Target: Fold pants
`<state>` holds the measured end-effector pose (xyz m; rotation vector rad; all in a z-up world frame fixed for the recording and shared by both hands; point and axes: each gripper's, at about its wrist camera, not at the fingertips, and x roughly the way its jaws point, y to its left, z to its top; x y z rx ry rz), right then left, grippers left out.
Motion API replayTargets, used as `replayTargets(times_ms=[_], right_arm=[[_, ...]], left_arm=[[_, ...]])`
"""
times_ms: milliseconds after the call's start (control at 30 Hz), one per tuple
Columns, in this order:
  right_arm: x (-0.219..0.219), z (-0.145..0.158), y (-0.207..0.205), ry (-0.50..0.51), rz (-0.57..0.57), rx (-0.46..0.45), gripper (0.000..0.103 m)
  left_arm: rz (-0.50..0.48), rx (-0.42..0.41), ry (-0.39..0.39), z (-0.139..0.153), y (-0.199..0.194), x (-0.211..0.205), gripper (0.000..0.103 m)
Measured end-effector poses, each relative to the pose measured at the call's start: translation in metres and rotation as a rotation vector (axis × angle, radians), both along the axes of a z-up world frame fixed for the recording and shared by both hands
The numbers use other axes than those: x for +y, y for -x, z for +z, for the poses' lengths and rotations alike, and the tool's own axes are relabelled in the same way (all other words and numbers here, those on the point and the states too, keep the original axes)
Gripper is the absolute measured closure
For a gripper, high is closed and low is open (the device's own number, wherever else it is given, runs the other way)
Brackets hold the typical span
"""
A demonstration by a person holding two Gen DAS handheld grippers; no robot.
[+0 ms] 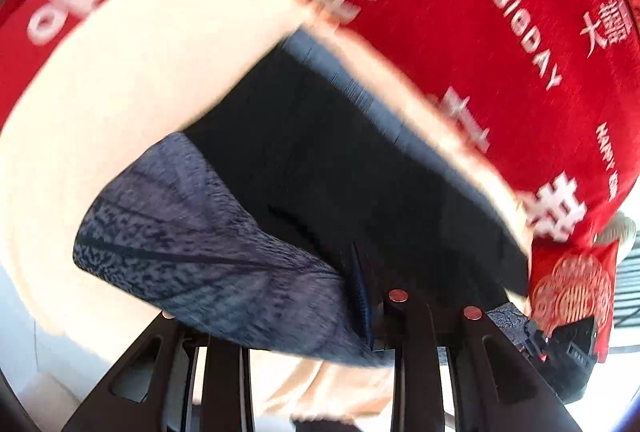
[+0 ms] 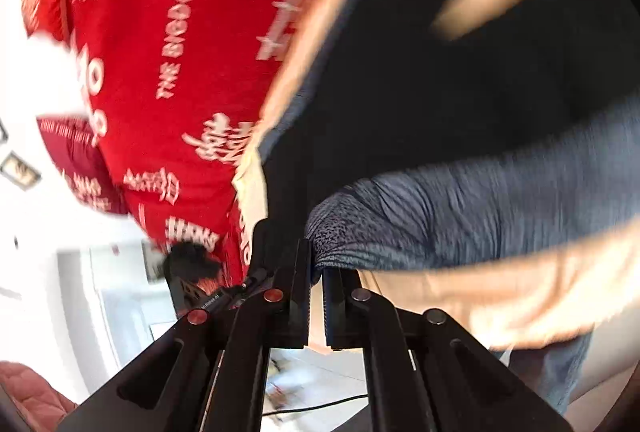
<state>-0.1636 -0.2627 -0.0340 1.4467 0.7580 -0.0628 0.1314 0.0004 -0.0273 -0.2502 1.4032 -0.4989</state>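
The pants (image 1: 208, 244) are gripped in the closed jaws of both the left gripper (image 1: 374, 316) and right gripper (image 2: 316, 288), above the red cloth (image 1: 500, 31).

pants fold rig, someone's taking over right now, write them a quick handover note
Left gripper: shut on the pants, pinching grey-blue patterned fabric.
Right gripper: shut on the pants, gripping another bunched grey-blue edge.
Pants hang lifted between both grippers, cream and dark parts showing, over the red printed cloth.
Done: both edges gripped and raised.
Left: lay the pants down and complete the fold; no finished fold is visible. Both views are motion-blurred.
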Motion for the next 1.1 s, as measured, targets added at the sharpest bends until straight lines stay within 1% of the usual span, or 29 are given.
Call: replayTargets(times_ms=[67,100,200,233,267,300,333,400,467,500,567,633,667,700,733,767,800,833,867,900,933,967,1033,1067,1100], right_arm=[[-0.03,0.005,-0.023,0.0,0.049,-0.007,0.098],[-0.047,0.006,-0.043,-0.001,0.08,-0.004,0.098],[-0.092,-0.006,-0.099,-0.003,0.162,0.023,0.098],[-0.108,-0.014,-0.118,-0.002,0.174,0.041,0.098],[-0.118,-0.02,-0.128,-0.005,0.183,0.053,0.098],[-0.131,-0.032,-0.148,0.001,0.2,0.076,0.098],[-0.138,-0.039,-0.159,0.021,0.212,0.095,0.097],[-0.15,-0.064,-0.185,0.045,0.247,0.147,0.096],[-0.159,-0.091,-0.202,0.031,0.238,0.21,0.096],[-0.162,-0.105,-0.206,0.016,0.23,0.235,0.096],[-0.166,-0.12,-0.209,-0.011,0.205,0.251,0.096],[-0.165,-0.115,-0.209,0.002,0.213,0.264,0.094],[-0.161,-0.101,-0.212,0.05,0.249,0.263,0.091],[-0.157,-0.088,-0.214,0.106,0.285,0.256,0.074],[-0.152,-0.072,-0.215,0.171,0.323,0.248,0.046],[-0.145,-0.055,-0.215,0.222,0.355,0.241,0.034],[-0.137,-0.038,-0.215,0.268,0.378,0.223,0.034],[-0.129,-0.026,-0.214,0.296,0.396,0.201,0.035],[-0.121,-0.018,-0.215,0.317,0.412,0.181,0.042],[-0.111,-0.013,-0.216,0.333,0.429,0.165,0.049],[-0.102,-0.016,-0.22,0.347,0.448,0.171,0.06],[-0.097,-0.024,-0.226,0.366,0.47,0.19,0.062],[-0.094,-0.048,-0.238,0.406,0.496,0.236,0.063],[-0.092,-0.06,-0.243,0.412,0.505,0.265,0.063],[-0.095,-0.078,-0.25,0.426,0.511,0.32,0.063]], left_arm=[[0.005,-0.031,0.019,0.005,-0.024,-0.021,0.073],[0.006,-0.05,0.029,0.005,-0.038,-0.034,0.073],[-0.01,-0.124,0.004,-0.005,-0.079,-0.073,0.072],[-0.022,-0.141,-0.02,-0.013,-0.09,-0.086,0.07],[-0.031,-0.16,-0.052,-0.023,-0.102,-0.097,0.061],[-0.026,-0.185,-0.103,-0.036,-0.112,-0.107,0.055],[-0.02,-0.202,-0.145,-0.048,-0.12,-0.111,0.051],[-0.013,-0.178,-0.194,-0.079,-0.137,-0.122,0.051],[-0.001,-0.16,-0.245,-0.103,-0.147,-0.129,0.05],[0.006,-0.18,-0.258,-0.106,-0.15,-0.132,0.05],[0.009,-0.178,-0.285,-0.099,-0.155,-0.134,0.049],[0.017,-0.207,-0.277,-0.08,-0.155,-0.128,0.049],[0.015,-0.234,-0.283,-0.068,-0.154,-0.123,0.049],[0.005,-0.265,-0.297,-0.055,-0.152,-0.117,0.049],[-0.005,-0.287,-0.312,-0.046,-0.149,-0.113,0.049],[-0.021,-0.31,-0.342,-0.039,-0.146,-0.11,0.049],[-0.034,-0.317,-0.356,-0.037,-0.143,-0.108,0.044],[-0.05,-0.314,-0.368,-0.038,-0.14,-0.105,0.025],[-0.062,-0.307,-0.387,-0.046,-0.137,-0.107,0.019],[-0.069,-0.299,-0.4,-0.055,-0.135,-0.109,0.019],[-0.086,-0.278,-0.417,-0.069,-0.134,-0.113,0.019],[-0.094,-0.261,-0.437,-0.08,-0.131,-0.117,0.019],[-0.104,-0.223,-0.493,-0.106,-0.121,-0.122,0.019],[-0.107,-0.222,-0.511,-0.113,-0.119,-0.122,0.019],[-0.104,-0.241,-0.517,-0.111,-0.117,-0.121,0.019]])
